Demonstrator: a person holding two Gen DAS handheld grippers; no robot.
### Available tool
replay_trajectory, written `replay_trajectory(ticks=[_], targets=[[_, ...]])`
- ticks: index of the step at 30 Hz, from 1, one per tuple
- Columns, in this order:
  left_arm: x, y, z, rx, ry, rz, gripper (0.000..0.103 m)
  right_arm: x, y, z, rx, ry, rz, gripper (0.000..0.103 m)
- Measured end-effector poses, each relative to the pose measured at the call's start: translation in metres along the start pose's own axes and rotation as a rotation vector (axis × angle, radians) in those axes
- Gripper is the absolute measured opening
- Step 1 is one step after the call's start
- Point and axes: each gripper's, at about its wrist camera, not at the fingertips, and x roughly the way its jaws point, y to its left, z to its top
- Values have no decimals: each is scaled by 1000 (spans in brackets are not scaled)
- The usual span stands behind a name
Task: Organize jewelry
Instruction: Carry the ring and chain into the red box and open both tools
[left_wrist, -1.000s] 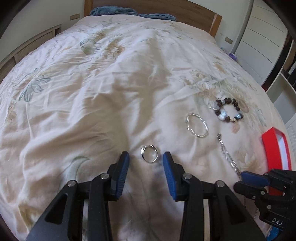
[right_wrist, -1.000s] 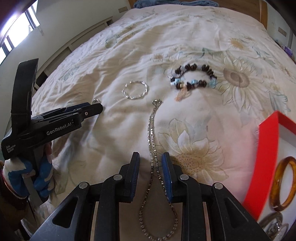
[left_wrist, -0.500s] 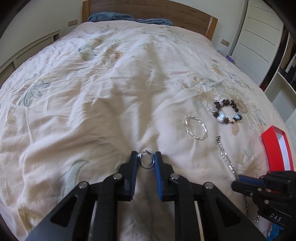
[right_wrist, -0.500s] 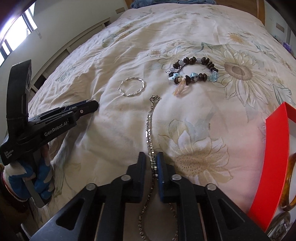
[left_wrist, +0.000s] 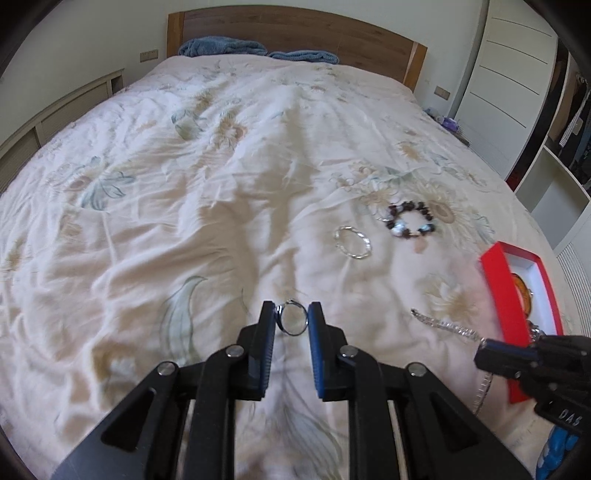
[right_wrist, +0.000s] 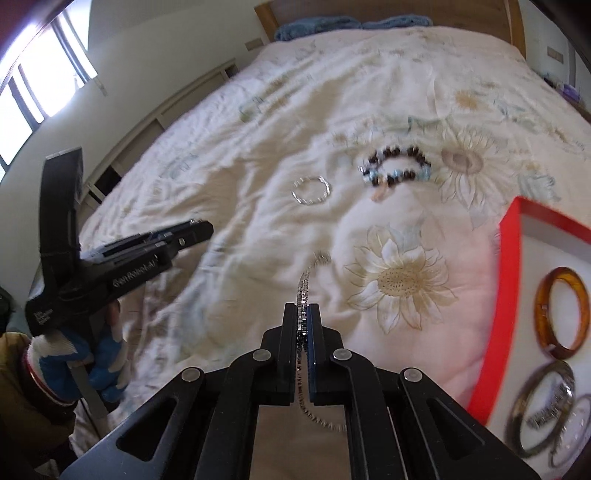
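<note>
My left hand-held gripper (left_wrist: 291, 314) pinched a thin silver ring (left_wrist: 292, 322) edgewise while my right hand-held gripper (right_wrist: 301, 314) clamped a glittering linked chain (right_wrist: 303, 291) above the bed (left_wrist: 221, 166).

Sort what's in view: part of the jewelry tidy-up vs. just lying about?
Job:
- silver ring in left tongs
- silver chain in right tongs
- silver hoop bracelet
- beaded bracelet
- red box, amber bangle inside

Lying about:
- blue towels
- floral duvet

On bed (left_wrist: 184, 184): twisted bangle (left_wrist: 352, 242), beaded bracelet (left_wrist: 410, 223) to its right
Near right: box (right_wrist: 511, 295), amber bangle (right_wrist: 563, 314) inside
</note>
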Motion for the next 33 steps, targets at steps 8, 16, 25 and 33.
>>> replay_trajectory(ticks=[8,16,25,33], targets=[[-47,-27,-3,23,-47,-28,16,-67,13,-4,-4,-108,-8,5],[-64,-92,-2,84,-56,-115,16,-129,-18,-16,31,-208,-76,5],[-31,-207,-2,196,4,-253,16,-171,-105,-29,103,-249,-220,5],[23,-285,2,274,62,-286,16,-149,-186,-41,182,-195,-280,5]])
